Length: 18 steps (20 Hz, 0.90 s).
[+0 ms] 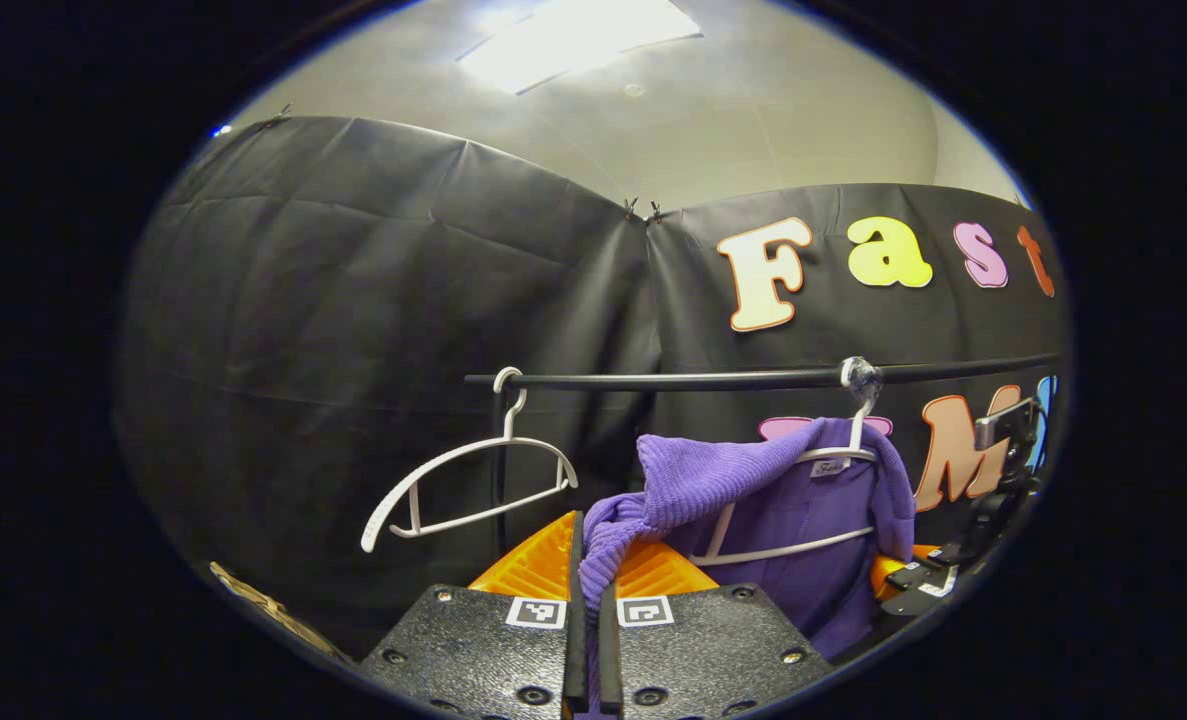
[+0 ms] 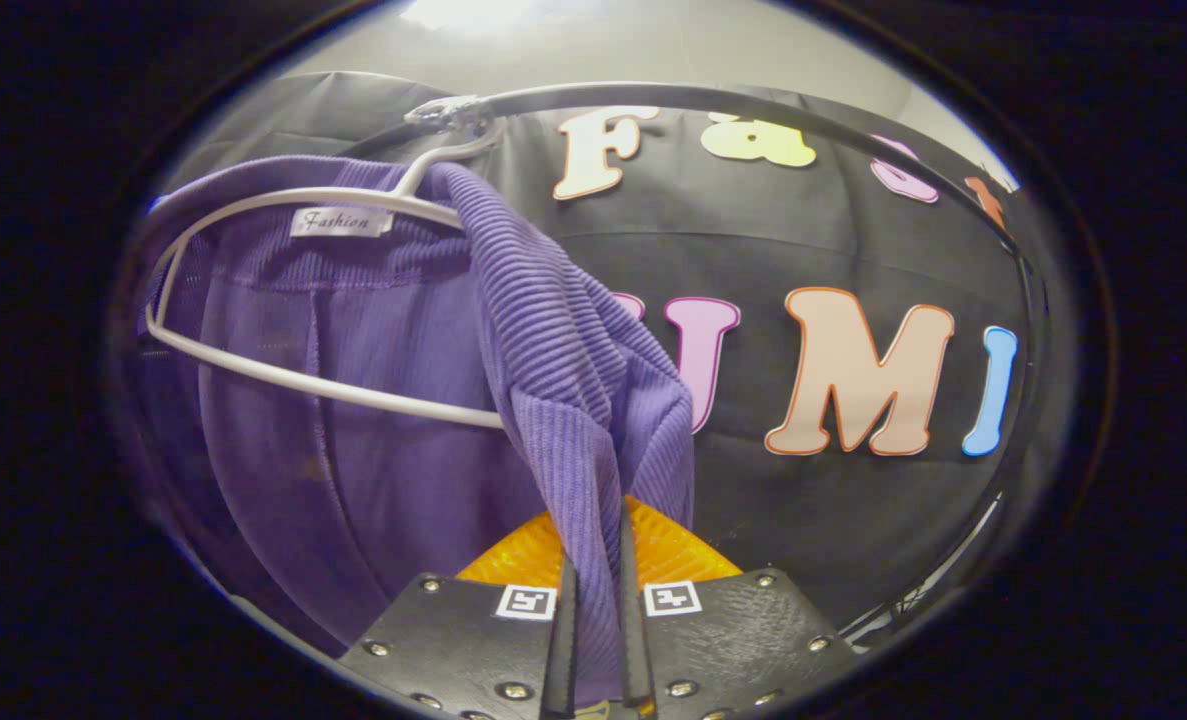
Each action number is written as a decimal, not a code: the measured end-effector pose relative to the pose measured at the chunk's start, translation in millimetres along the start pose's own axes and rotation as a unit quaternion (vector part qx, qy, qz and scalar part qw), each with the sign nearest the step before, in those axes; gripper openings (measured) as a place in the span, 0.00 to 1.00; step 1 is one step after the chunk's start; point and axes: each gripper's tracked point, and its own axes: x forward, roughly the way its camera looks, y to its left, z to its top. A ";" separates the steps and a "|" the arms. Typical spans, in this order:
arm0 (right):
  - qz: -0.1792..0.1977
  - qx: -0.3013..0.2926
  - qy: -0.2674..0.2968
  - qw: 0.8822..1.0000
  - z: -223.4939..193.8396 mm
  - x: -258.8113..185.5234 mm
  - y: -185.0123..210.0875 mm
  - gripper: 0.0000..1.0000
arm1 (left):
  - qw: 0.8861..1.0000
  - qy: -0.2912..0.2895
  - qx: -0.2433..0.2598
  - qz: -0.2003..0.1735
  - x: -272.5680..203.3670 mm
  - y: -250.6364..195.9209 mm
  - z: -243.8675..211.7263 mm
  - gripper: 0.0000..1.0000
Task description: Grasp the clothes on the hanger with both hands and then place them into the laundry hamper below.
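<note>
Purple ribbed sweater [image 2: 563,330] on its white hanger [image 2: 283,290], pinched tight in both my left gripper [image 1: 593,620] and right gripper [image 2: 593,620] jaws.

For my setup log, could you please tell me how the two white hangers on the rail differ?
The left hanger is bare, while the right hanger carries the purple knit garment. The left hanger hangs tilted and untouched; the right hanger's garment is pulled off one shoulder and pinched by the left claw and, at its other side, by the right claw. Both hangers are white and hook over the same black rail.
</note>
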 end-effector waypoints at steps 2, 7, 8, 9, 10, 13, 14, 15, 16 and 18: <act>0.000 0.005 -0.005 1.000 4.0 1.0 -4.9 0.18 | 1.000 -0.005 0.008 0.005 4.5 3.6 1.8 0.04; -0.027 0.019 -0.024 0.999 19.8 2.1 -31.2 0.14 | 0.999 -0.016 0.024 0.017 15.4 14.4 3.0 0.02; -0.031 0.024 -0.031 0.999 24.7 3.3 -34.7 0.18 | 0.999 -0.017 0.027 0.018 17.8 16.2 2.6 0.02; -0.038 0.027 -0.036 0.998 29.4 4.7 -39.8 0.18 | 0.999 -0.019 0.031 0.018 18.2 16.1 2.7 0.04; -0.044 0.027 -0.040 0.998 33.6 6.5 -44.2 0.18 | 0.999 -0.020 0.036 0.019 19.0 16.7 1.6 0.04; -0.060 0.014 -0.055 0.997 45.6 7.6 -55.6 0.13 | 0.998 -0.029 0.056 0.023 26.5 22.4 -1.0 0.04; -0.062 0.012 -0.060 0.996 50.3 8.2 -58.7 0.13 | 0.997 -0.028 0.061 0.024 32.0 25.0 -4.1 0.04; -0.062 0.013 -0.064 0.996 53.2 10.3 -59.9 0.18 | 0.997 -0.023 0.062 0.025 35.5 26.6 -9.1 0.06; -0.063 0.014 -0.066 0.996 56.7 12.7 -62.0 0.18 | 0.998 -0.018 0.060 0.024 39.0 26.6 -14.9 0.04; -0.066 0.013 -0.071 0.995 61.2 14.0 -66.1 0.18 | 0.998 -0.006 0.050 0.022 41.5 27.4 -27.2 0.04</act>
